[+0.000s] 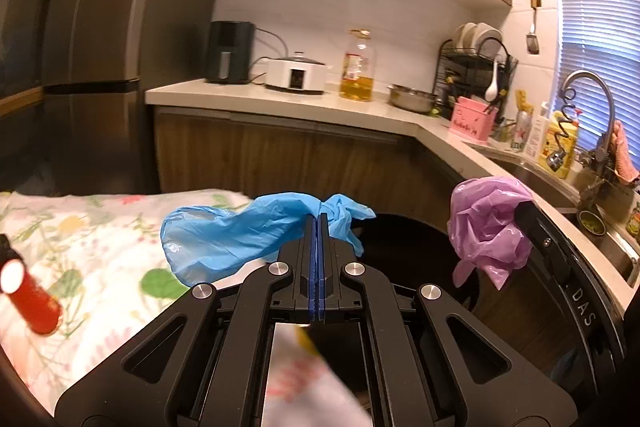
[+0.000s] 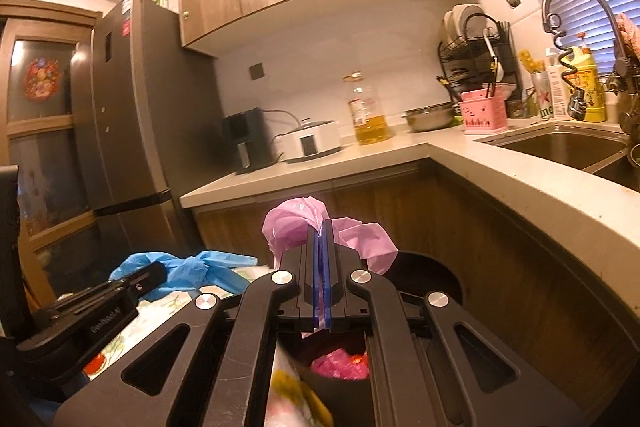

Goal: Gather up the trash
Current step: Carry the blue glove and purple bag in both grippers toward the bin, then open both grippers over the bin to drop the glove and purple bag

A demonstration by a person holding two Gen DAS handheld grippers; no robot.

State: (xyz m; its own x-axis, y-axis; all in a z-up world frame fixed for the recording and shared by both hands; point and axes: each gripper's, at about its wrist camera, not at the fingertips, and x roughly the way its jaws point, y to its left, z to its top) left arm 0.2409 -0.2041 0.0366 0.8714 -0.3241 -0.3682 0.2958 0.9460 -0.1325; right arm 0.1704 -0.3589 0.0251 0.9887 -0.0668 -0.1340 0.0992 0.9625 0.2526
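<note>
In the left wrist view, out past the far edge of the flowered tablecloth [image 1: 100,227]: left gripper [image 1: 317,223] clamped tight on a blue glove [image 1: 224,239], pinched near its knotted middle. Light, soft and floppy, probably a bit slippery, so best held by the bunched part. Long way lying left to right, open cuff end to the left, over the cloth. Purple bag [image 1: 488,227] pinched at the right, above the dark bin [image 1: 412,239].

In the right wrist view, above the rim of the bin [image 2: 432,271]: right gripper [image 2: 322,227] squeezed shut on the crumpled purple bag [image 2: 292,227]. Thin, light, crinkly, no clear long way, just a ball. Blue glove [image 2: 188,267] held low at the left
</note>
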